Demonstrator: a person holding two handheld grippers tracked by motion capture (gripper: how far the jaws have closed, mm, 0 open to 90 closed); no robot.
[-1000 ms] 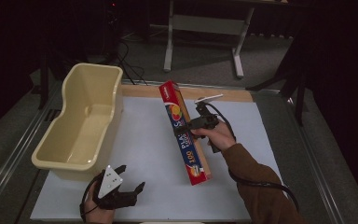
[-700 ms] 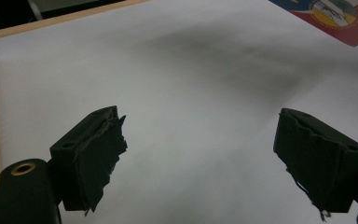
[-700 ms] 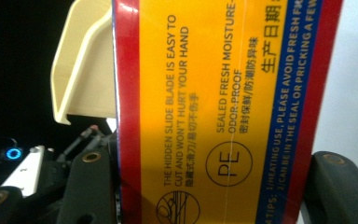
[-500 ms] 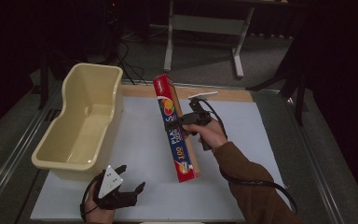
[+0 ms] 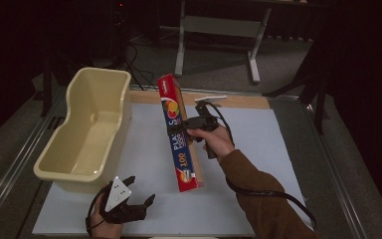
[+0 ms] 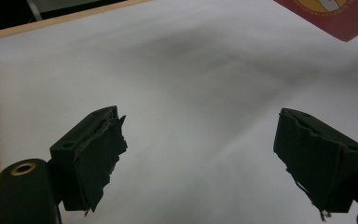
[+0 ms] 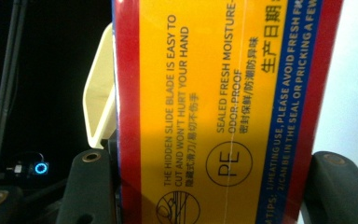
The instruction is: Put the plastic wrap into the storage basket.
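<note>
Over a smooth white tabletop (image 5: 278,149), we are seeing the right gripper (image 5: 181,126) clamping a long red cardboard wrap box (image 5: 179,134), seemingly lifted clear, beside a glossy cream plastic tub (image 5: 87,134); the left gripper (image 5: 132,201) is resting with jaws spread.

Glossy printed cardboard box (image 5: 180,134), smooth cream plastic tub (image 5: 87,132), matt white table sheet (image 5: 144,149), torn matt black jaws

A red, yellow and blue box (image 5: 181,134), a cream tub (image 5: 87,130), a white table sheet (image 5: 258,149).
</note>
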